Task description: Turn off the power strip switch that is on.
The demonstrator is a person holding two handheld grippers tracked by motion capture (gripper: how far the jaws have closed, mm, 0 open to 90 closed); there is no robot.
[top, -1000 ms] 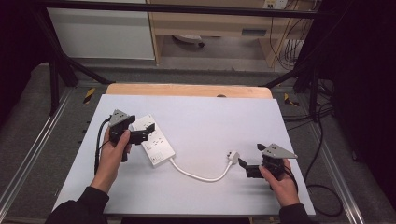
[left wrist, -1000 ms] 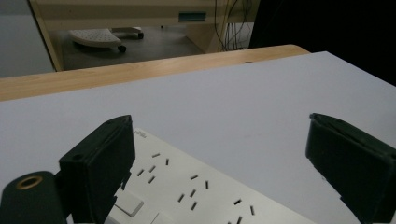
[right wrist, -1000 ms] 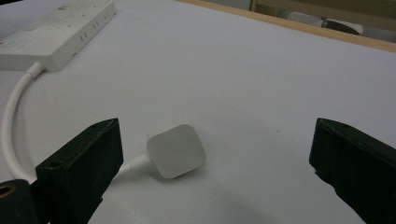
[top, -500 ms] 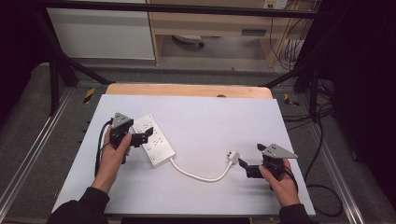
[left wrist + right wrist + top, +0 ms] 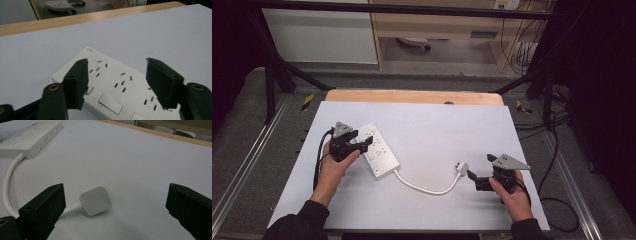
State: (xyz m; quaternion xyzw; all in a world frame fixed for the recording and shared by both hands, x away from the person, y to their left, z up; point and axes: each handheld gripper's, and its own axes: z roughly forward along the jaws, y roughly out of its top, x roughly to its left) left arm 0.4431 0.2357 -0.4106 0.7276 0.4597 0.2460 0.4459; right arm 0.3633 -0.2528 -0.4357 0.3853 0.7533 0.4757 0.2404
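White table [image 5: 427,130]: power strip [image 5: 117,85] under left tongs [image 5: 117,82], jaws closing.

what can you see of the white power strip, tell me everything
The white power strip looks like smooth plastic, a flat oblong lying face up and slanted on the pale table. Its top carries rows of slot outlets and raised square buttons. A white cord leaves its near end and curves to a square white plug. The left hand-held gripper straddles it, jaws just closing, not yet pressing its sides.
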